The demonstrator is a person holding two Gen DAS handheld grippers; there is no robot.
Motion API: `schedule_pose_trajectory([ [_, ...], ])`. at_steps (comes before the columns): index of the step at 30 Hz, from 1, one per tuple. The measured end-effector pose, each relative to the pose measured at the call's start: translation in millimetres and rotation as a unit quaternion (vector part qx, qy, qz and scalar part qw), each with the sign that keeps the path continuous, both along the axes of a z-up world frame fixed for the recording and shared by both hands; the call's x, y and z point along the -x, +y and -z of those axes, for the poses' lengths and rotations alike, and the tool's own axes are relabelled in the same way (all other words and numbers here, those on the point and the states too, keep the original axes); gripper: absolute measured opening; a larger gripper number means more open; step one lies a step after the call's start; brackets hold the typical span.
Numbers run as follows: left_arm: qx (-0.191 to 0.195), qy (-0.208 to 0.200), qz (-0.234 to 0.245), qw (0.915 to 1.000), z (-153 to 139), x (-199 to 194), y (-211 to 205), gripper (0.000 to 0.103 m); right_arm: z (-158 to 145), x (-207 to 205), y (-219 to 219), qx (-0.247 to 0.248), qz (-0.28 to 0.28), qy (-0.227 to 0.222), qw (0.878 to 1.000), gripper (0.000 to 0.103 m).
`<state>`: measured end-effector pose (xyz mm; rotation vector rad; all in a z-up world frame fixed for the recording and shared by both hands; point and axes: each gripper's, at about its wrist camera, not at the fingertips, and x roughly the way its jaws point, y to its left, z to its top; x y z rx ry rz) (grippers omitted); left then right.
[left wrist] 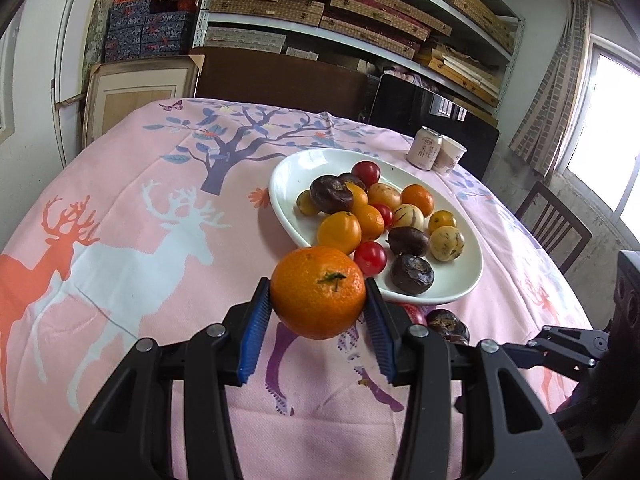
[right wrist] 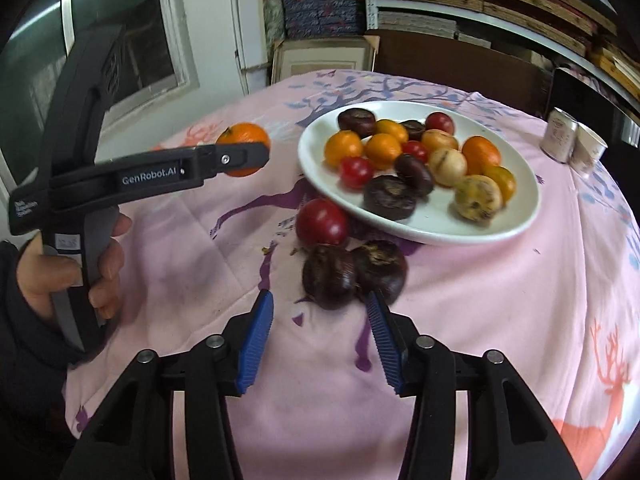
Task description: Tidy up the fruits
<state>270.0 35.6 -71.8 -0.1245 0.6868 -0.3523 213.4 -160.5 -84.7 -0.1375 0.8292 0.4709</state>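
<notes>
Only the right wrist view shows a hand [right wrist: 68, 276] gripping the left gripper [left wrist: 318, 296], which squeezes a round bumpy orange [left wrist: 318, 292] above the pink cloth [left wrist: 140, 240]. The right gripper [right wrist: 320, 304] is partly open, holding nothing, near two wrinkly dark fruits [right wrist: 352, 272] beside the smooth white plate [right wrist: 472, 224].

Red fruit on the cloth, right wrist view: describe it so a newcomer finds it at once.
Start at the white plate of mixed fruit on the pink tablecloth. Just off the plate's near-left rim, three fruits lie on the cloth. The red fruit is the smooth, shiny one closest to the rim; its two neighbours are dark, wrinkled and purple-brown.
</notes>
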Motion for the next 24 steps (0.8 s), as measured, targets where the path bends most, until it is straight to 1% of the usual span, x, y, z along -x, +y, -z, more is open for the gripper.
schedule_pose_trajectory([
  [2, 0.004, 0.004, 0.002, 1.0, 0.8, -1.0, 1.0, 0.045, 2.9, -4.3, 7.2, 0.014, 0.002, 0.003, 1.0, 0.042],
  [4, 0.006, 0.006, 0.005, 1.0, 1.3, -1.1, 1.0, 0.045, 6.4, -9.1, 10.8, 0.022, 0.008, 0.009, 1.0, 0.037],
  [5, 0.007, 0.006, 0.006, 0.9999, 1.3, -1.1, 0.9, 0.045, 8.3, -10.7, 12.4, 0.023, 0.008, 0.014, 1.0, 0.033],
  [8, 0.009, 0.008, 0.01, 0.9999, 1.5, -1.3, 0.5, 0.045, 16.2, -16.3, 14.3, 0.03, 0.013, 0.035, 0.999, 0.027],
  [12, 0.009, 0.011, 0.011, 0.9998, 2.2, -2.2, 0.7, 0.045, 13.0, -15.8, 10.5, 0.013, 0.018, 0.032, 0.999, 0.025],
  [21, 0.006, 0.008, 0.012, 0.9999, 2.8, -1.9, -1.5, 0.045, 13.0, -19.6, 7.8, -0.014, 0.018, 0.043, 0.999, 0.026],
  [24, -0.004, 0.018, 0.007, 0.9998, 6.3, -4.8, -3.1, 0.044, 13.5, -21.6, 6.2, -0.021, 0.02, 0.045, 0.999, 0.024],
])
